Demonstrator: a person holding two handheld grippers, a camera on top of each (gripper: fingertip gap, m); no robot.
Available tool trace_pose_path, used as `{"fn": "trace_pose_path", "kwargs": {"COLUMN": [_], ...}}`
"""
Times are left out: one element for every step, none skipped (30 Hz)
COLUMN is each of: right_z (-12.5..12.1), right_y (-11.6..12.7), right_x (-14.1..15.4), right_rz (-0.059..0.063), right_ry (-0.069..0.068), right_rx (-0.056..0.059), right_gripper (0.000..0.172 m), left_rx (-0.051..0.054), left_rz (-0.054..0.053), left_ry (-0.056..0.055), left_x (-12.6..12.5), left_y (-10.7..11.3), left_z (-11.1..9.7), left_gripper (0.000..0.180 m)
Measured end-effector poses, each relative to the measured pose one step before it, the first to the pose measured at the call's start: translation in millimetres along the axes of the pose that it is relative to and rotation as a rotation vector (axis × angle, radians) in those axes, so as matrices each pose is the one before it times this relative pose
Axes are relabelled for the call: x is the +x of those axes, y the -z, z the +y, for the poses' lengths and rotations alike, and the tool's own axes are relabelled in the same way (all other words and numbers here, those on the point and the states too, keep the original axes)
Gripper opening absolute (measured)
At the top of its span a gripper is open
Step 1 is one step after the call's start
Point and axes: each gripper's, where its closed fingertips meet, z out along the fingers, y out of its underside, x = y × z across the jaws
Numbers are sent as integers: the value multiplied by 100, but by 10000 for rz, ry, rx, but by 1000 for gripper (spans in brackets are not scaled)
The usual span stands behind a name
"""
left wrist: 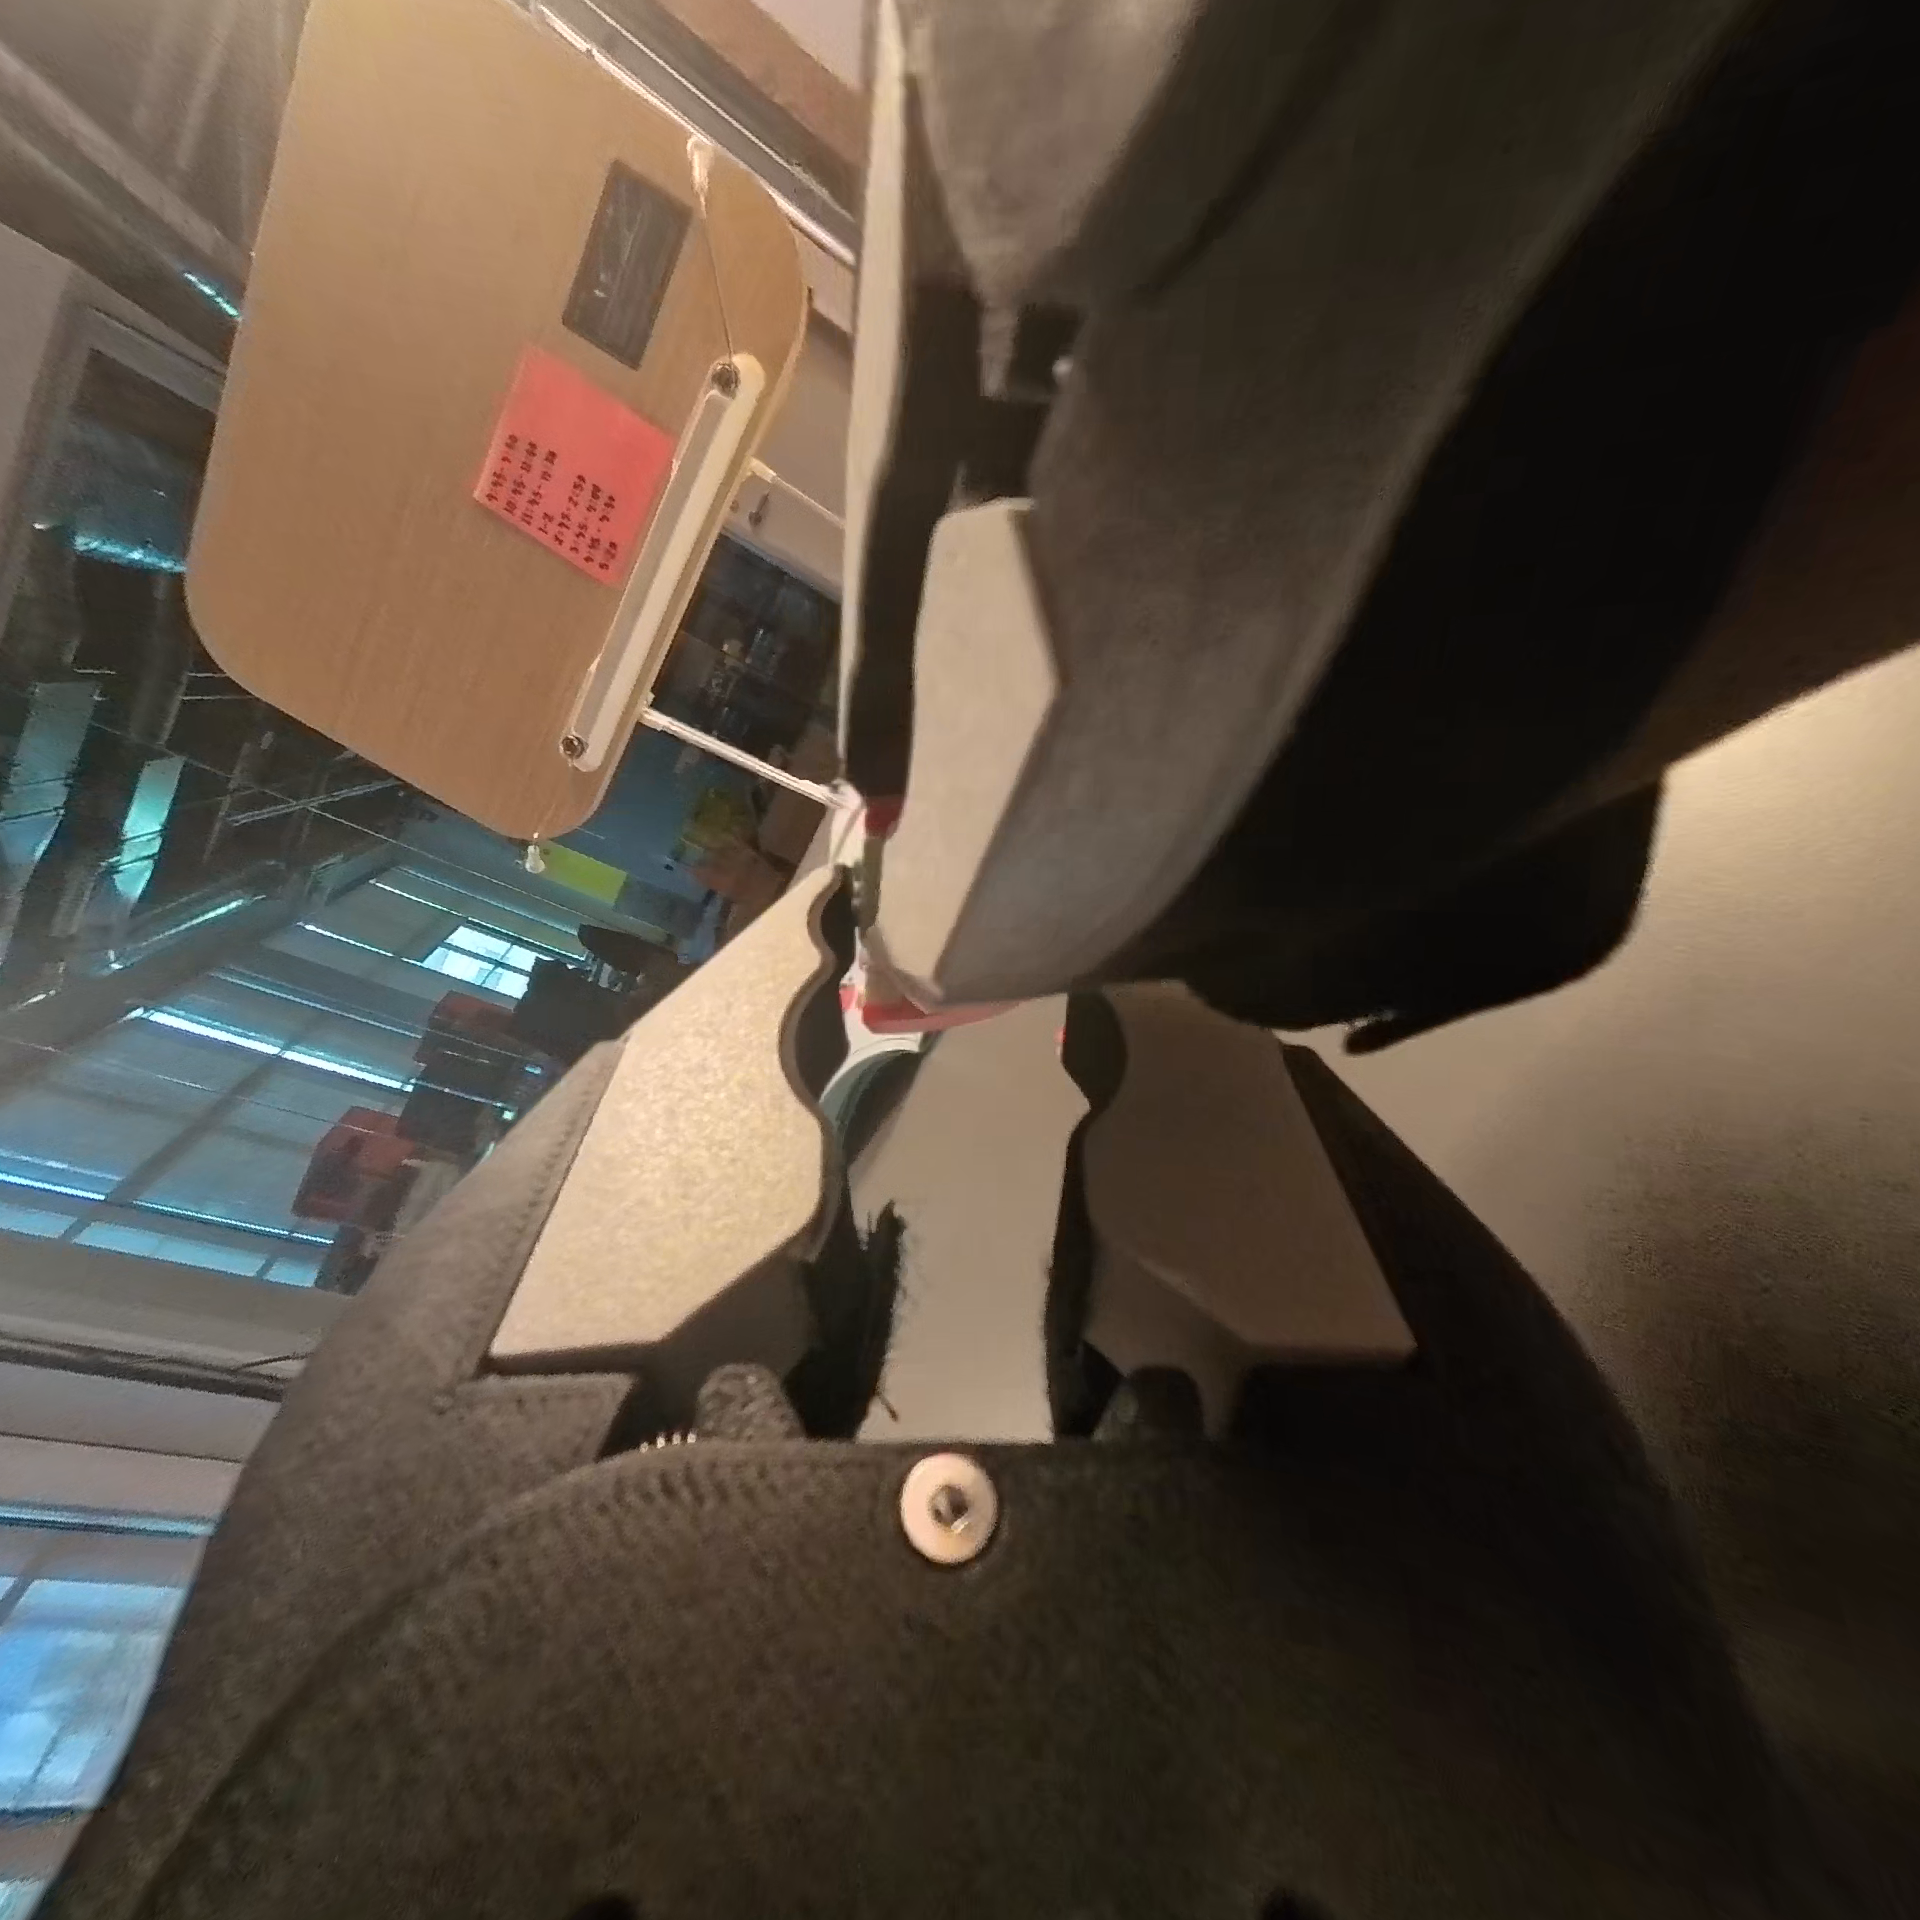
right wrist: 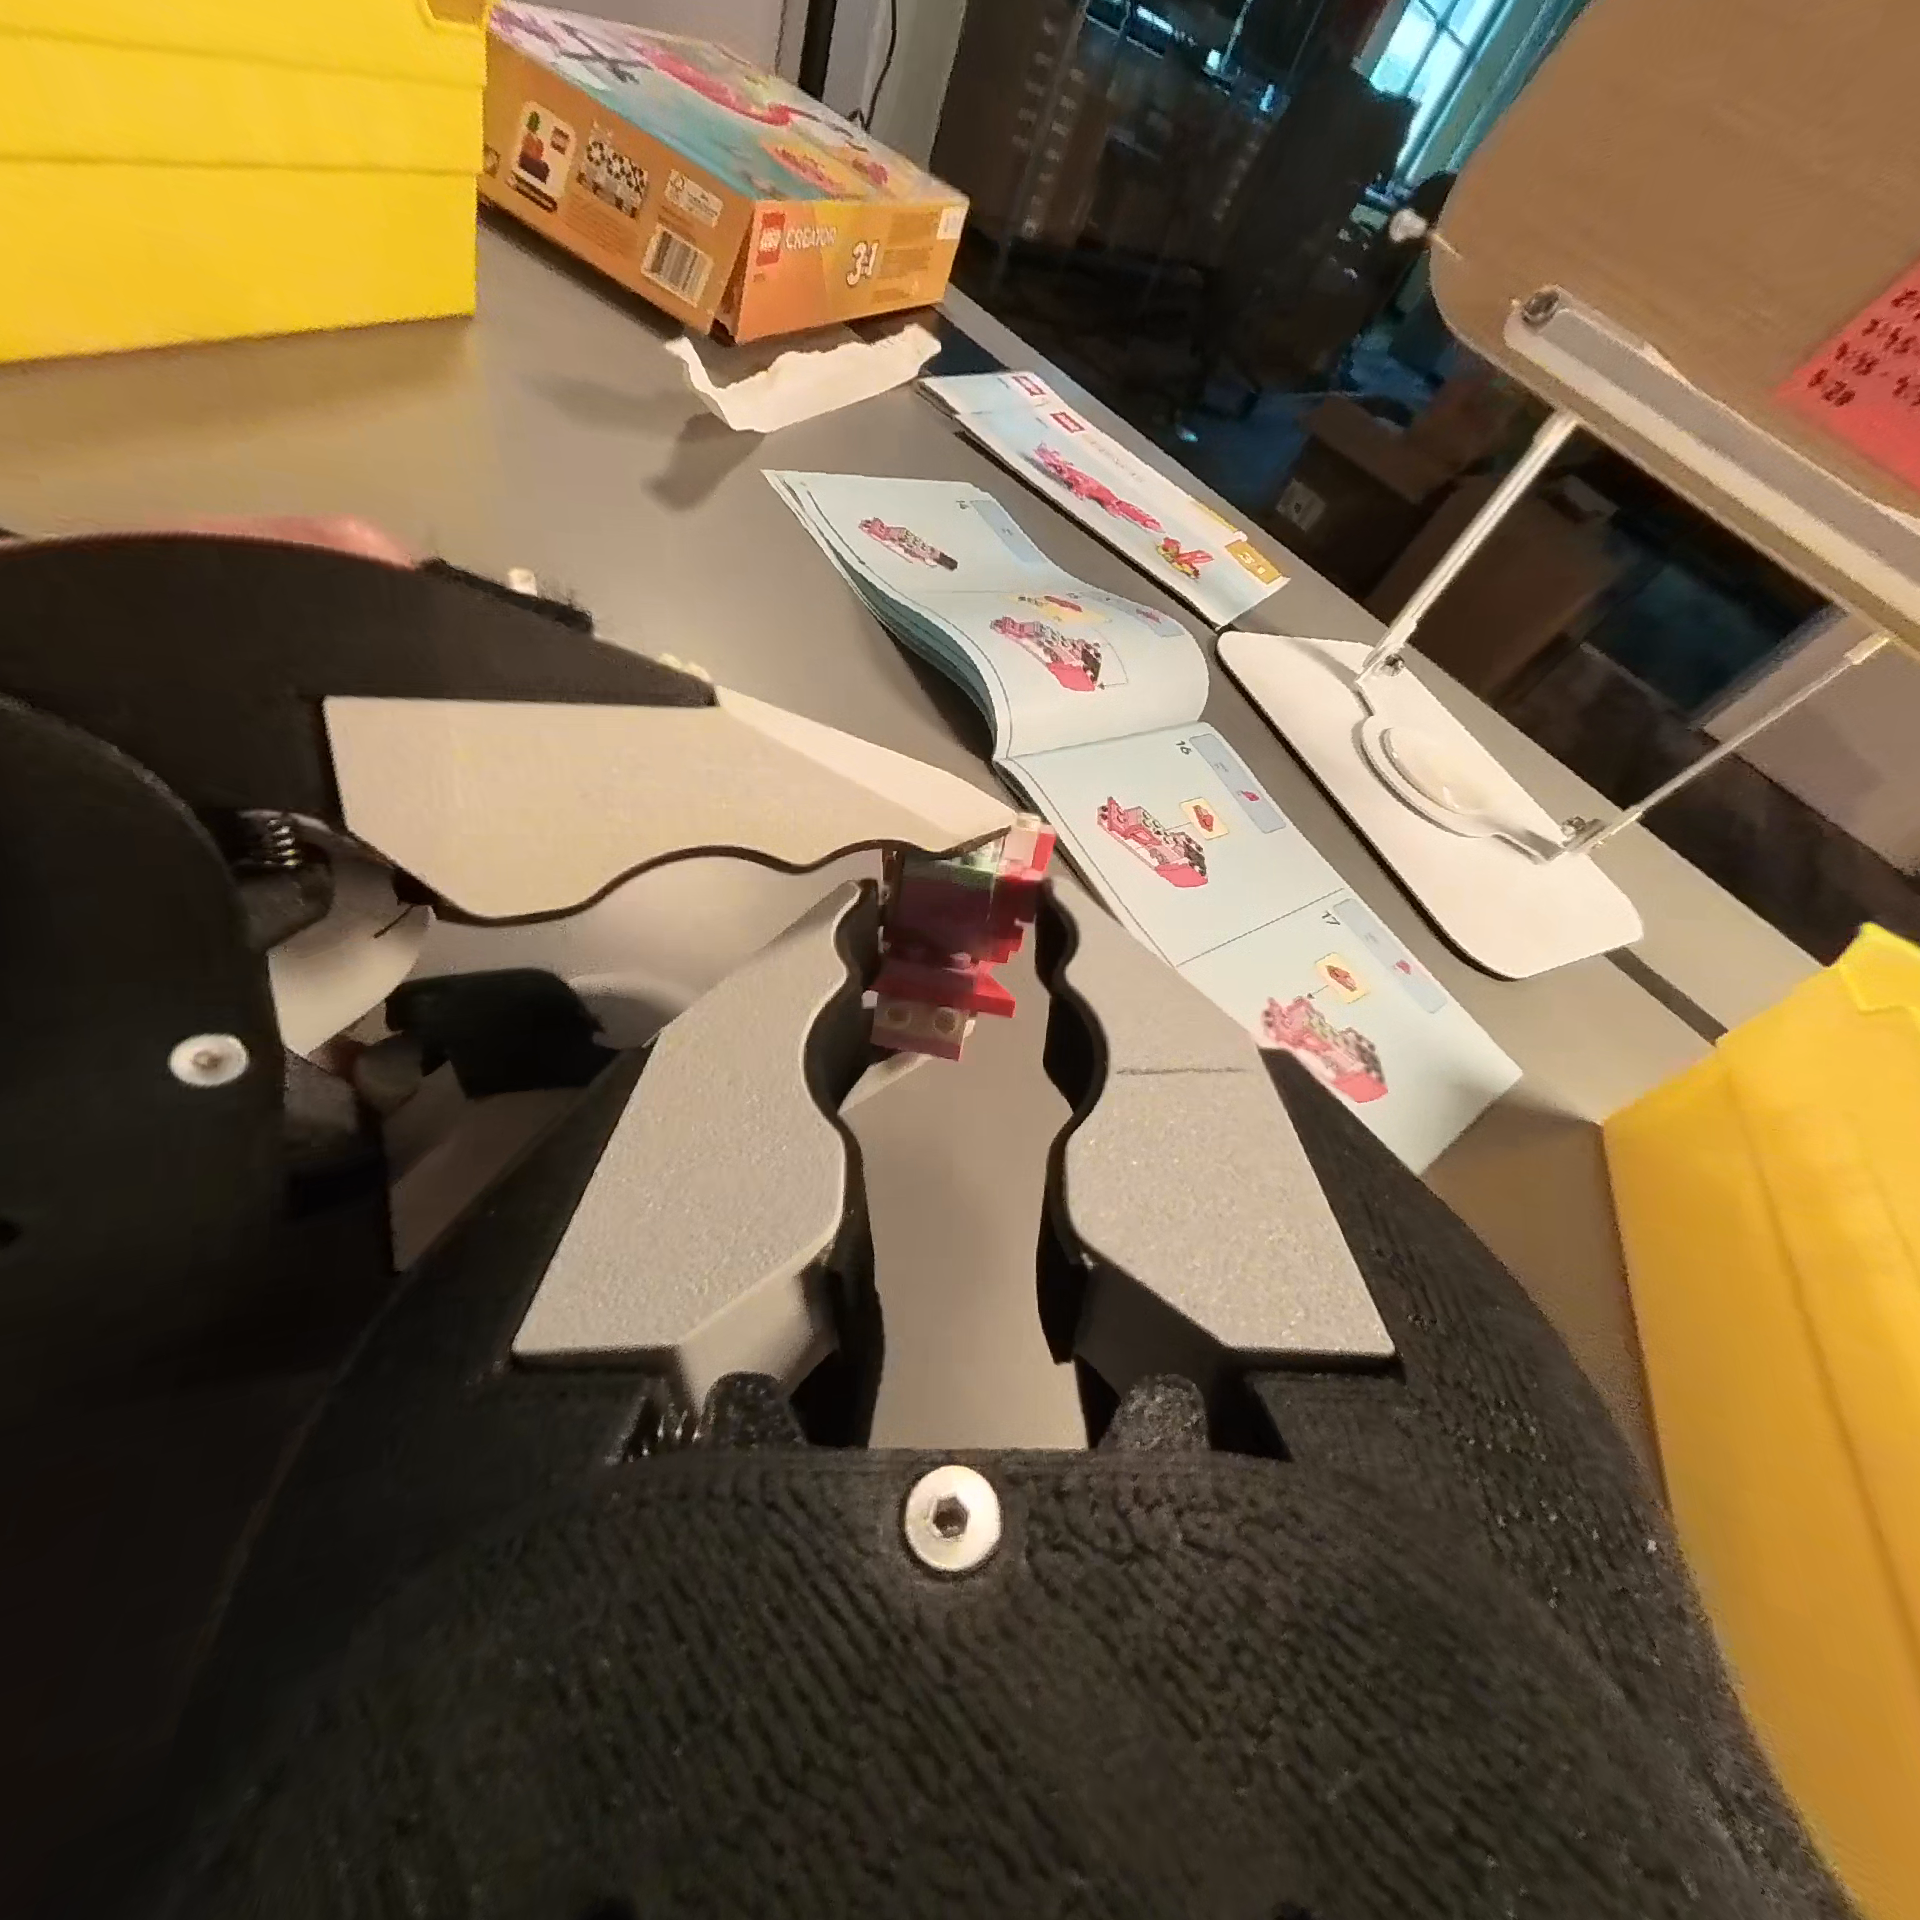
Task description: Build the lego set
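A small pink, red and green brick model [right wrist: 940,935] is held above the grey table [right wrist: 416,436]. My right gripper [right wrist: 951,940] is shut on its sides, with both pads against it. My left gripper comes in from the left. Its upper finger [right wrist: 665,790] lies on the model's top, a sliver of its lower finger shows under the model, and it is shut on it too. In the left wrist view my left gripper [left wrist: 956,997] points up. Only red and pink edges of the model [left wrist: 899,1013] show there, behind the right gripper's finger [left wrist: 987,727].
An open instruction booklet [right wrist: 1101,665] and a second booklet [right wrist: 1122,488] lie just beyond the model. An orange toy box [right wrist: 727,208] and torn paper [right wrist: 800,384] lie farther back. Yellow bins stand at the left [right wrist: 229,177] and right [right wrist: 1787,1351]. A white stand base [right wrist: 1455,831] carries a wooden board [left wrist: 468,416]. Less than 4 cm separates the two grippers' tips.
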Motion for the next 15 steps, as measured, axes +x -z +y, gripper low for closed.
{"fn": "trace_pose_path", "kwargs": {"right_z": [-105,-235,-182,41,246,237,209,191,107,55,34,-68,-71,-61,-57], "right_y": [8,46,28,-36,-67,-85,-87,-89,-62,-13,10,34,28,24,30], "right_x": [-112,-168,17,216,69,-75,-219,-187,-24,90,104,52,-5,52,23], "right_rz": [-153,-243,-145,-11,-64,-85,-111,-56,52,100,77,-1,-67,-72,-149], "right_ry": [-124,-266,-270,-103,38,26,22,49,89,67,93,14,-32,-62,-74], "right_rx": [163,220,183,39,-111,-116,-101,-122,-85,-60,-17,73,111,132,130], "right_gripper": [31,41,50,54,55,56,56,53,52,46,42,41,37,33,32], "left_rx": [20,5,-79,-100,-45,41,41,5,-73,-7,72,51,10,-6,28], "left_rz": [19,-13,11,27,0,-40,1,2,-53,-39,-6,8,-33,-44,-19], "left_ry": [103,118,72,22,-2,-6,-28,-107,-181,-72,65,76,38,36,28], "left_x": [-48,-105,-52,0,-18,-43,48,112,44,-25,-43,-37,-87,-103,-69], "left_y": [-31,-18,-56,-99,-44,25,29,2,-44,-10,48,38,-9,-20,4], "left_z": [31,48,192,236,106,-89,-141,-63,88,12,-119,-46,37,70,42], "left_gripper": [37,37,37,37,37,37,37,37,37,37,37,37,37,37,37]}}
